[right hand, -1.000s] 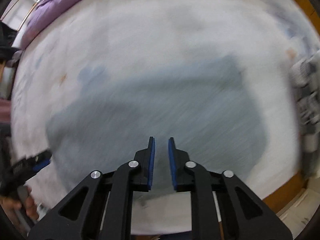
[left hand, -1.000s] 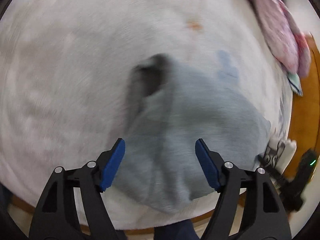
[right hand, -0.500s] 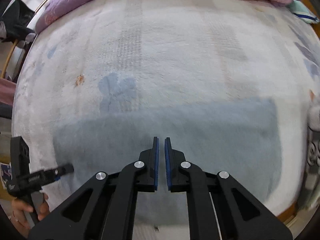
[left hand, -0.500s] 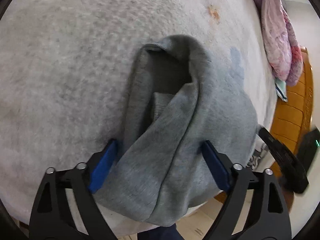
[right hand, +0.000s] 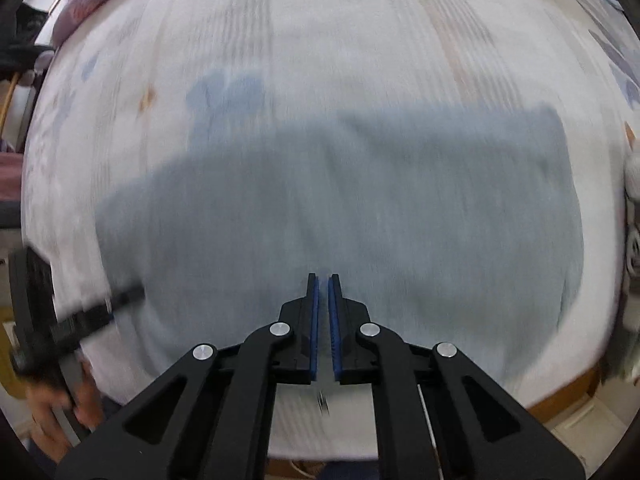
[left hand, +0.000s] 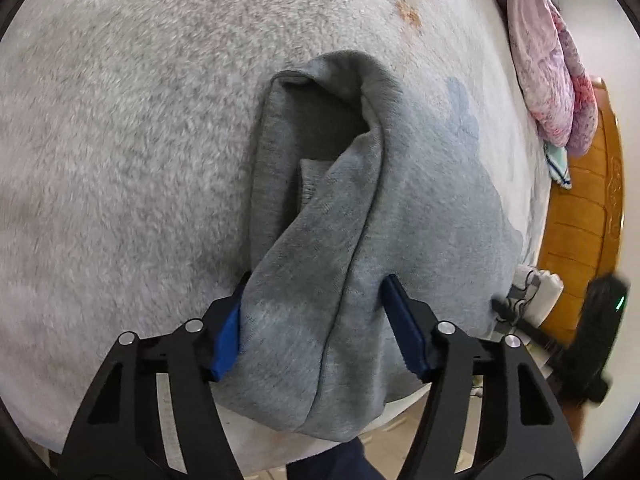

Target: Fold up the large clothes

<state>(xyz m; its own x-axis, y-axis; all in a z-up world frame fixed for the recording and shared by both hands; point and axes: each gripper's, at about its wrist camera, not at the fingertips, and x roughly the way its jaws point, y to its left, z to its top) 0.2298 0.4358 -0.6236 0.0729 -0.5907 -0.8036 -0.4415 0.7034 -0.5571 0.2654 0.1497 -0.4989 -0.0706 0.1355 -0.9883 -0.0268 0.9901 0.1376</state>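
Observation:
A grey sweatshirt (left hand: 320,240) lies on a white fleecy bed cover (left hand: 120,120) at the near edge, its end rolled into a thick fold with a dark opening. My left gripper (left hand: 316,284) straddles that fold and its jaws are closing, with the cloth filling the gap between the blue pads. In the blurred right wrist view the same sweatshirt (right hand: 360,200) spreads wide and flat. My right gripper (right hand: 323,280) hangs over its near middle, shut with nothing between its fingers. The left gripper (right hand: 80,312) shows at the garment's left end, held by a hand (right hand: 52,404).
A pink quilt (left hand: 548,60) lies bunched along the far right of the bed, beside an orange wooden bed frame (left hand: 580,220). A purple quilt (right hand: 80,12) lies at the far left corner. The bed edge runs just under both grippers, with floor below.
My left gripper has sunk onto the rolled end of the sweatshirt, opened wider around it, then narrowed. The right gripper closed fully and slid sideways over the garment.

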